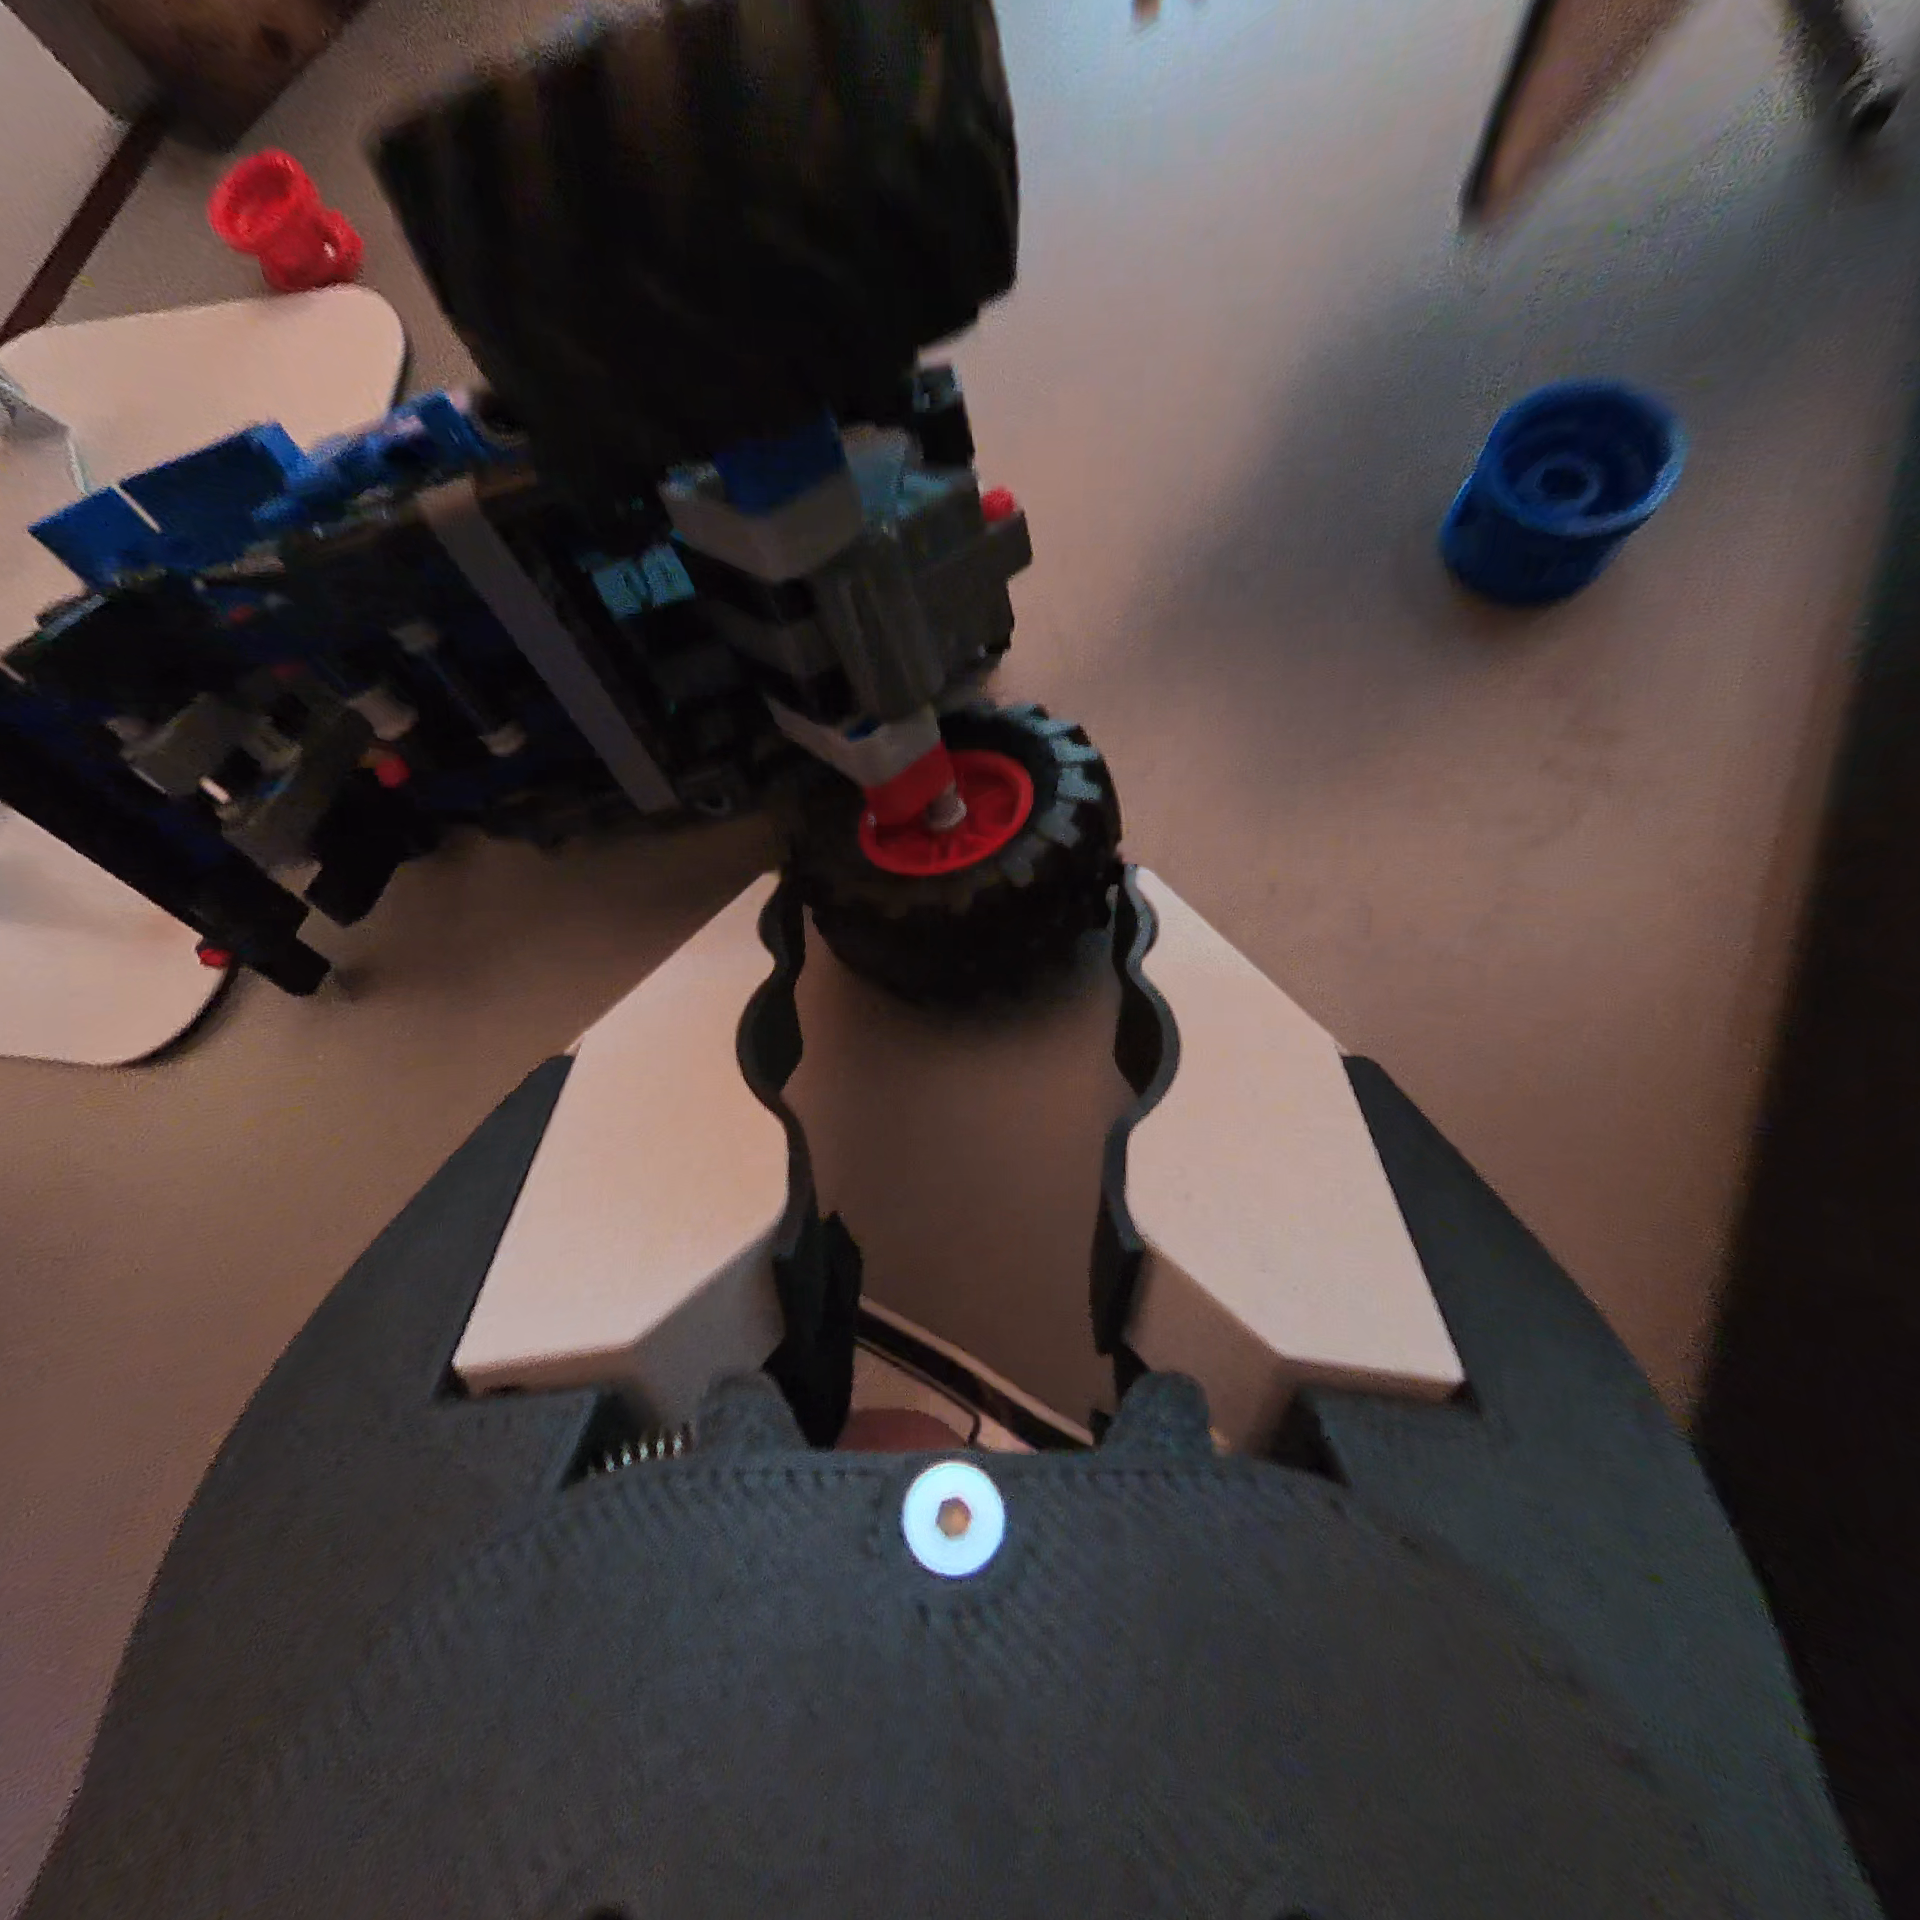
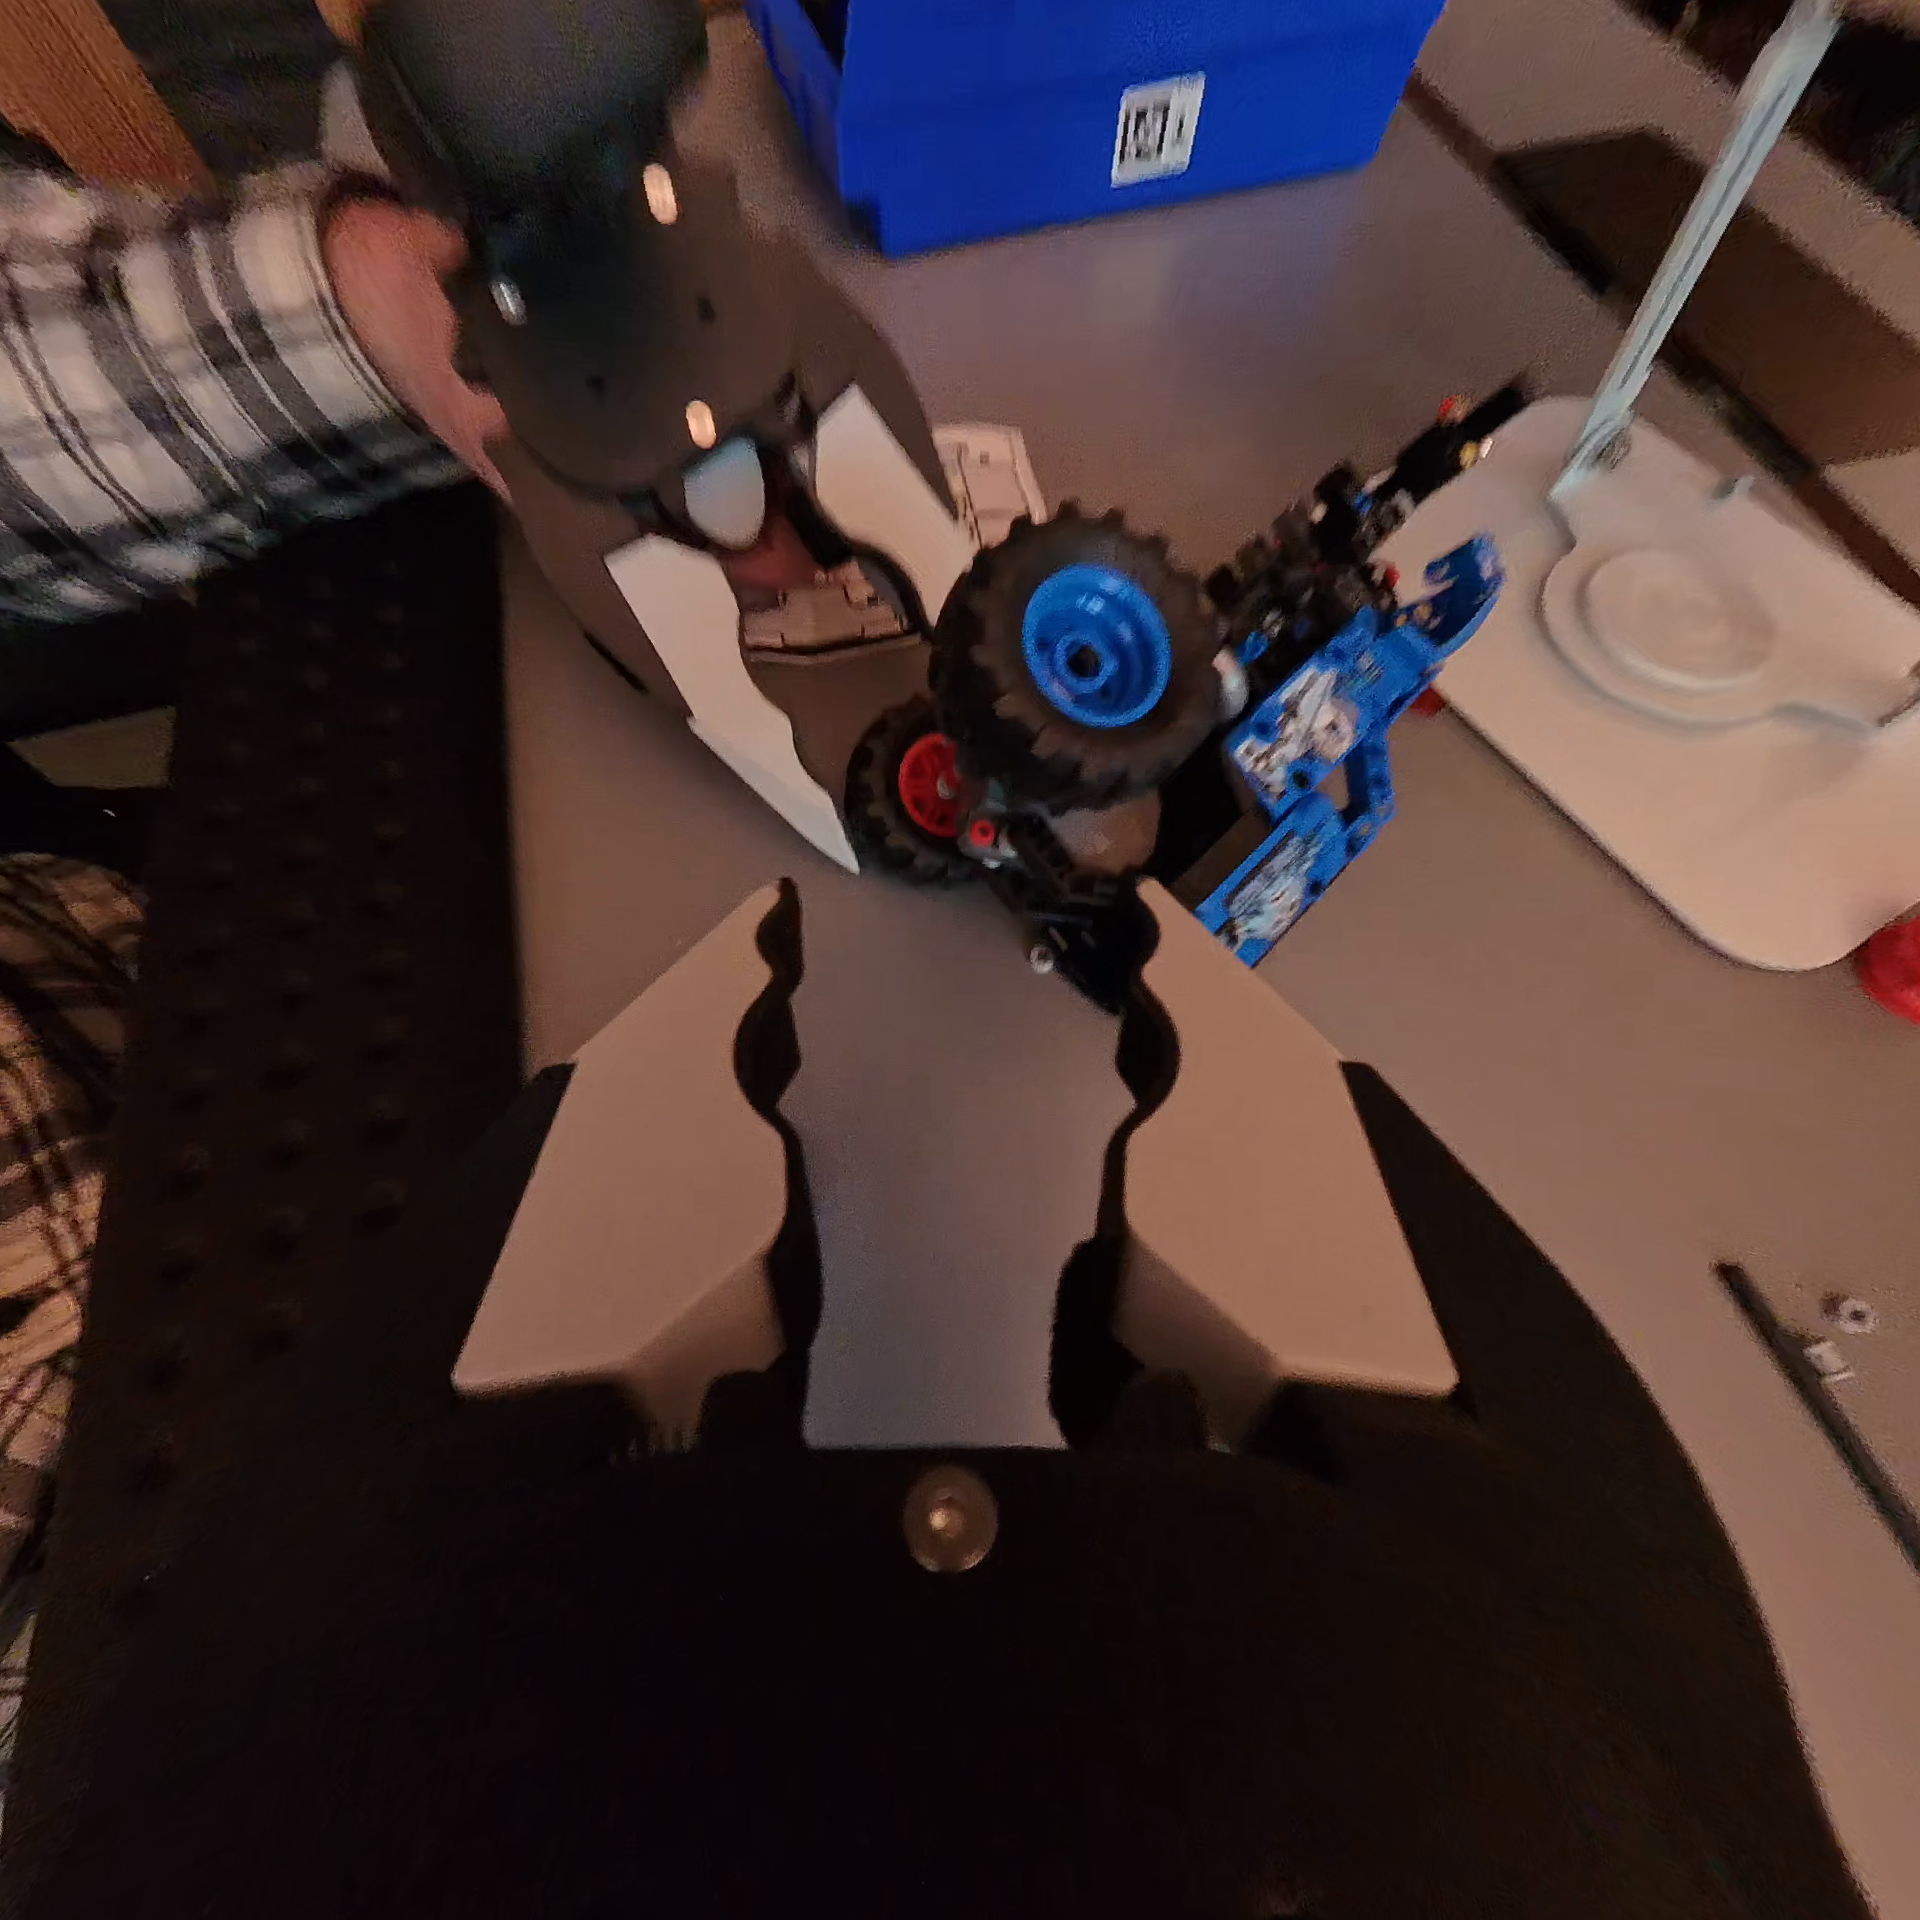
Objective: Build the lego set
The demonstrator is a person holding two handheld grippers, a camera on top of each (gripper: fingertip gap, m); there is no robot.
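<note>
The truck (image 1: 499,644) is tipped on the counter (image 1: 1403,831), its far end hidden behind a big blurred tyre (image 1: 707,197). The left tongs (image 1: 951,914) are spread, tips flanking the red-hubbed wheel (image 1: 951,831); contact cannot be told. The right tongs (image 2: 966,914) are spread and empty, bare counter between them. A blue hub (image 1: 1558,488) lies well right.

Left wrist view: big black tyre (image 1: 696,197) was blurred & cut by top edge, hiding the lego truck (image 1: 436,644) behind it. Small wheel (image 1: 961,862) partly hidden below by the fingers (image 1: 774,997). Right wrist view: blue bin (image 2: 1091,114) cut off at top; red piece (image 2: 1893,971) cut by right edge; plaid sleeve (image 2: 177,374) blurred. Small bits (image 2: 1844,1335) on desk (image 2: 1558,1143) too tiny to tell.
</note>
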